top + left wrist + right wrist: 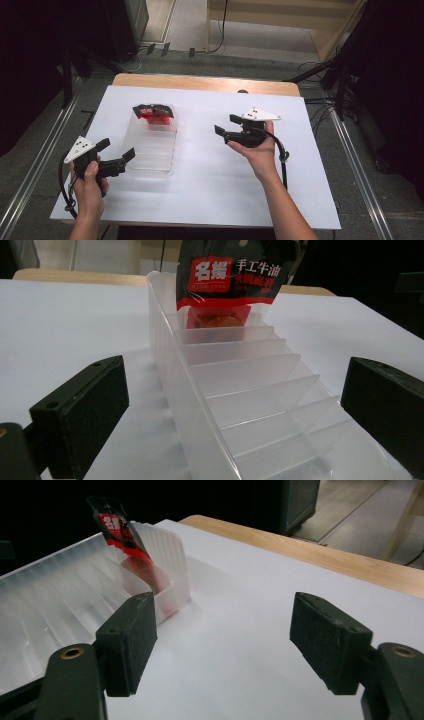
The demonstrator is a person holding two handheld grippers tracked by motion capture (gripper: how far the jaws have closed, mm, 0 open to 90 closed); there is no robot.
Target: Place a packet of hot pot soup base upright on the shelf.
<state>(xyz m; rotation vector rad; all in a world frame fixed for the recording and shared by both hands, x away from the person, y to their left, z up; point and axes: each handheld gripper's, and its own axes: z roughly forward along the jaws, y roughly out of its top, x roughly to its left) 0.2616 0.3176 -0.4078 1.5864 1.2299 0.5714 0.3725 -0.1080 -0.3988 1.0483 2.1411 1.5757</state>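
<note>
A dim room with cables on a grey floor surrounds a wooden table covered by a white sheet.

At the left, the left gripper is spread wide w/ nothing pinched, its jaws flanking the near end of a clear plastic divider tray; one jaw tip sits right at the tray's corner — contact can't be told.

The tray is translucent, thin-walled and prob. light and slick, so it would slide on the sheet unless braced at that near end.

In its far compartment a red-and-black sauce packet stands upright, leaning slightly. It looks like soft, glossy film around a firmer block, so it should be light, crinkly and slippery. Best hold, by judgement: the flat sealed top edge above the tray rim.

At the right, the right gripper hovers well apart from the tray — jaws spread, empty.
</note>
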